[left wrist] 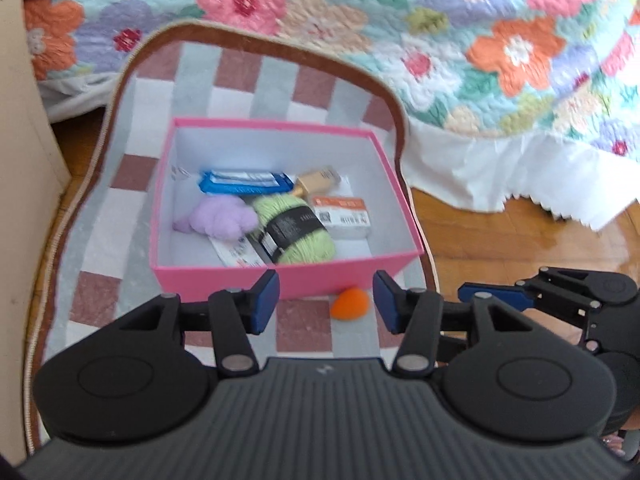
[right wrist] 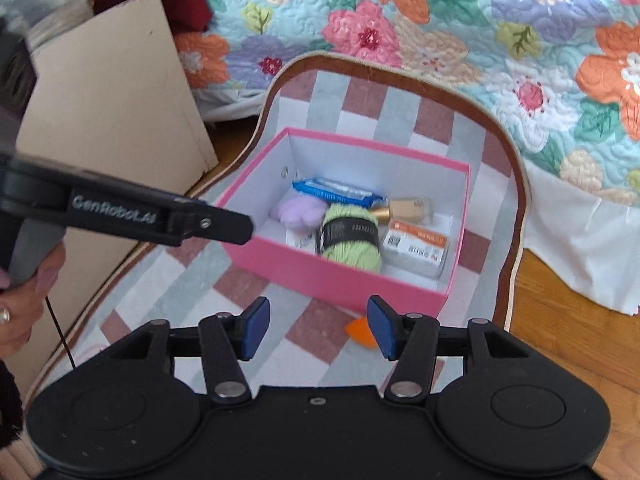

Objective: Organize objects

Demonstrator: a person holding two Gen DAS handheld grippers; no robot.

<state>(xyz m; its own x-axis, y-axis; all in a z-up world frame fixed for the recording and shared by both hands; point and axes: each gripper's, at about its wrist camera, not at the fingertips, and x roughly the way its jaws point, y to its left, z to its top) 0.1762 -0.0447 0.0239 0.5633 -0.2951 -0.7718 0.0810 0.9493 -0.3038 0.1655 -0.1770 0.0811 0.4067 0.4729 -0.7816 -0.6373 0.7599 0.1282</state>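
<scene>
Orange sponge (left wrist: 349,303), teardrop-shaped, is the one item we see outside the pink box (left wrist: 224,276). It lies on the checked rug (left wrist: 100,240), just beside the box's near wall. Everything else sits inside already: green yarn (left wrist: 294,226), lilac fluff (left wrist: 222,218), blue packet (left wrist: 244,182), a small bottle (left wrist: 318,182), an orange-labelled pack (left wrist: 344,216).

Risks as we judge them: sponge is small, soft & rounded, so a pinch off-centre could squirt it away or under the box edge. It's so near the wall that a descending finger may clip the box & shove it across the rug. Both tools hang close together, so they could knock each other if both go in.

Left tool (left wrist: 326,302): partly open, nothing between the pads, touching nothing; sponge shows in the gap but lower down, on the rug. Right tool (right wrist: 318,330): also partly open, empty, sponge peeking by its right finger (right wrist: 380,328).
</scene>
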